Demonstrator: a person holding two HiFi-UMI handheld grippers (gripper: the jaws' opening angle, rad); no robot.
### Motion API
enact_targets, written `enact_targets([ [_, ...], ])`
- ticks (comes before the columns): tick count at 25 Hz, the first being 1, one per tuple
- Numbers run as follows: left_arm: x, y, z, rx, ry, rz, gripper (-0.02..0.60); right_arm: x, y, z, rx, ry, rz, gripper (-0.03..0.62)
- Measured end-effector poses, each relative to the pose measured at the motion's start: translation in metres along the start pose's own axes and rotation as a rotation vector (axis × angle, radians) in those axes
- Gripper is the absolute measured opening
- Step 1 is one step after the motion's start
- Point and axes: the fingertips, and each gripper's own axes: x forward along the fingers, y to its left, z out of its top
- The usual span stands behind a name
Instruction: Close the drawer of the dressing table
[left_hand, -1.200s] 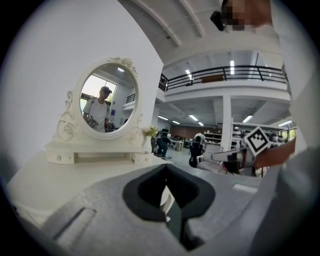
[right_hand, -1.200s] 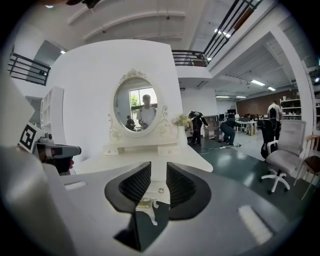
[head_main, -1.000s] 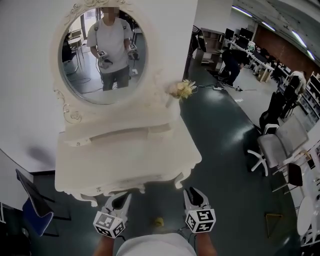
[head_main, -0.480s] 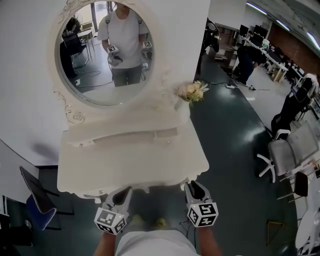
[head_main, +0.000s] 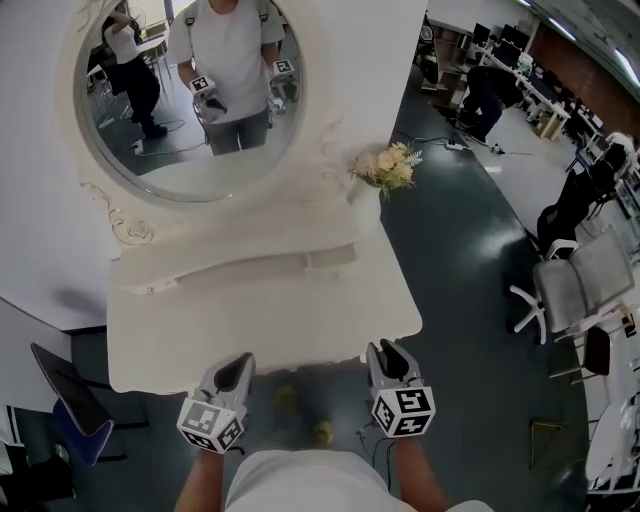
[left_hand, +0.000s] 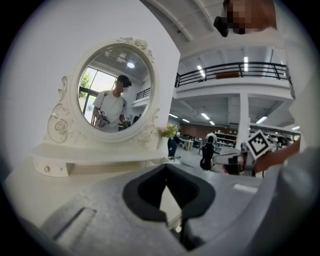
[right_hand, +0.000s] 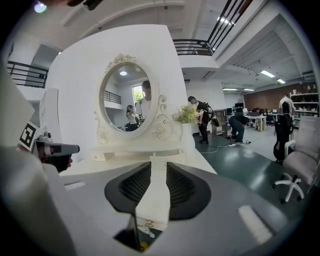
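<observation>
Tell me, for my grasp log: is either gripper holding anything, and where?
Nothing held. Left gripper and right gripper both have jaws apart, at the dressing table's front edge.

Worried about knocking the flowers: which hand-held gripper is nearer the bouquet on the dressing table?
Right. The right hand-held gripper is at the dressing table's front edge, in line with the bouquet; the left hand-held gripper is farther left along that edge.

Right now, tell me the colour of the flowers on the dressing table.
Cream and pale peach flowers with green leaves, clearest in the head view.
</observation>
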Motion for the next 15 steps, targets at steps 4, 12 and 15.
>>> enact_targets([
  [4,0.021,0.022,0.007,0.026,0.007,-0.021,-0.002,0.029,0.0,-0.001,0.001,0.016,-0.017,0.086],
  [12,0.051,0.055,0.007,0.013,0.026,-0.015,-0.002,0.078,-0.008,0.008,0.014,0.005,-0.018,0.086],
  [15,0.062,0.064,0.001,0.001,0.044,-0.013,-0.002,0.095,-0.011,0.005,0.007,0.02,-0.01,0.086],
])
